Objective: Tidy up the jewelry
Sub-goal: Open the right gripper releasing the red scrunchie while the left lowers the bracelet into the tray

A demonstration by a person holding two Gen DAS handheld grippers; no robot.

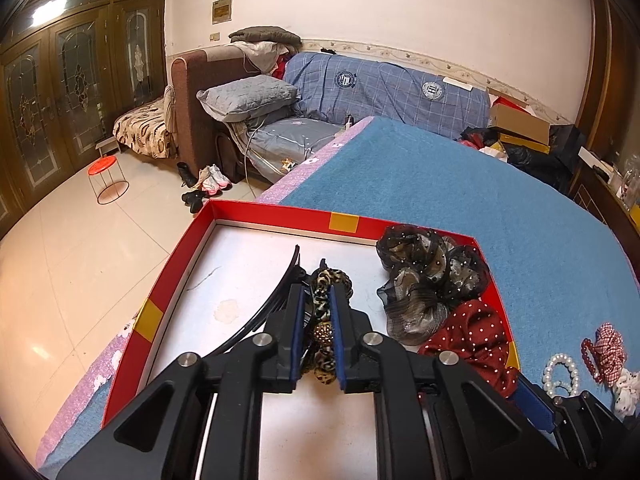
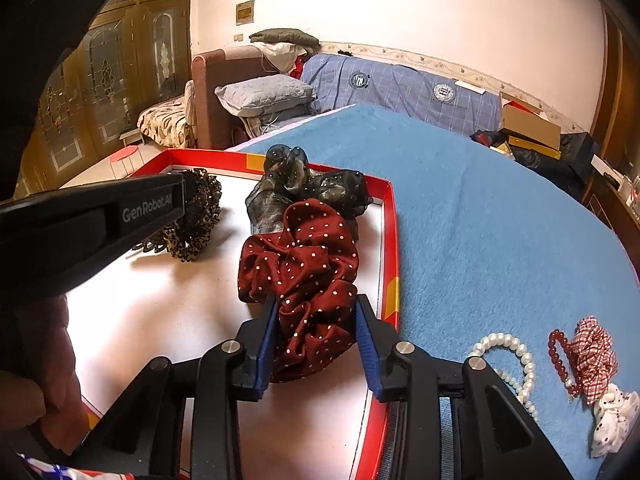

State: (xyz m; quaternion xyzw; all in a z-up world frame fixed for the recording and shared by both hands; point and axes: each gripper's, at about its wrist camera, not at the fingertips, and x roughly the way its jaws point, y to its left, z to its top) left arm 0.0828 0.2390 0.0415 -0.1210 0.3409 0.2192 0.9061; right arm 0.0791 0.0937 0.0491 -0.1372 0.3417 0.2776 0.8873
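A red box with a white floor sits on the blue blanket. My left gripper is shut on a leopard-print scrunchie with a black hair clip beside it, low over the box floor. In the right wrist view the left gripper shows with the scrunchie. My right gripper is shut on a dark red polka-dot scrunchie resting inside the box. A black sheer scrunchie lies at the box's far right corner and also shows in the left wrist view.
On the blanket to the right of the box lie a pearl bracelet, a red bead bracelet, a red checked scrunchie and a white dotted scrunchie. A sofa with bedding stands behind.
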